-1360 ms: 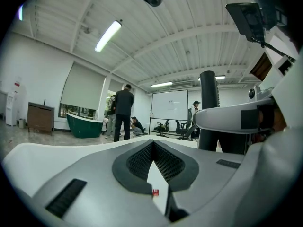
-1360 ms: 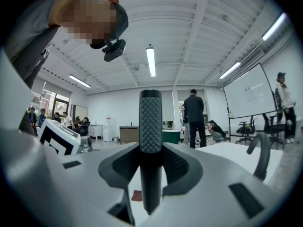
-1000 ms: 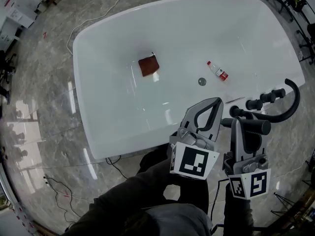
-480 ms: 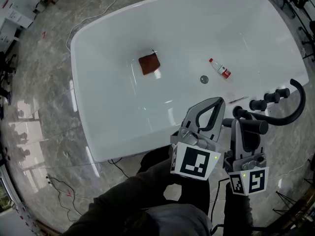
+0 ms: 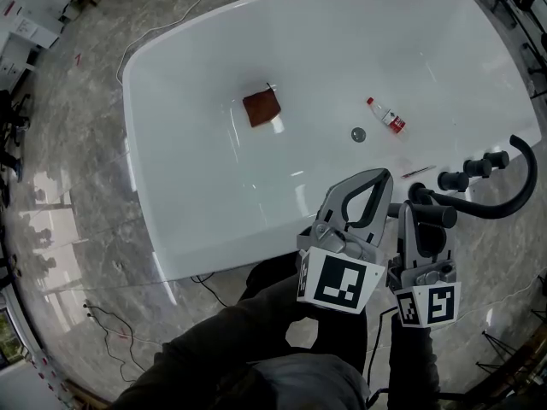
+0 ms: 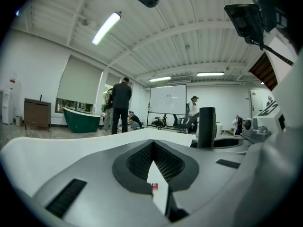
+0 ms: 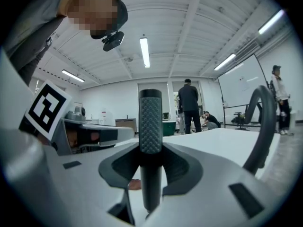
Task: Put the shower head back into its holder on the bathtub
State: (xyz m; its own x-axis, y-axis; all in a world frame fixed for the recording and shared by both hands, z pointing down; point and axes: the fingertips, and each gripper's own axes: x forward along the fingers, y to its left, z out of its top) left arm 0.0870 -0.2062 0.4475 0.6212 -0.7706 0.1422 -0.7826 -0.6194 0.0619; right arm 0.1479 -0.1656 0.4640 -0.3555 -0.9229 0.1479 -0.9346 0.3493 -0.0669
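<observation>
The shower head (image 5: 440, 217) is a black knurled handle (image 7: 150, 122), and it stands upright between the jaws of my right gripper (image 5: 416, 216), which is shut on it (image 7: 150, 174). This gripper hovers over the near right rim of the white bathtub (image 5: 214, 229), just in front of the black faucet set with its knobs (image 5: 453, 180) and curved spout (image 5: 523, 182). The spout (image 7: 262, 122) rises to the right of the handle. My left gripper (image 5: 379, 178) is close beside it on the left, shut and empty (image 6: 152, 148). The holder cannot be made out.
Inside the tub lie a brown sponge (image 5: 261, 108), a small bottle with a red label (image 5: 387, 114) and the drain (image 5: 359, 133). Cables (image 5: 111, 327) trail over the marble floor. People (image 6: 121, 105) stand by a green tub (image 6: 83, 119) in the background.
My right gripper has sunk a little with the shower head, towards the tub rim by the faucet. The left gripper has stayed where it was.
</observation>
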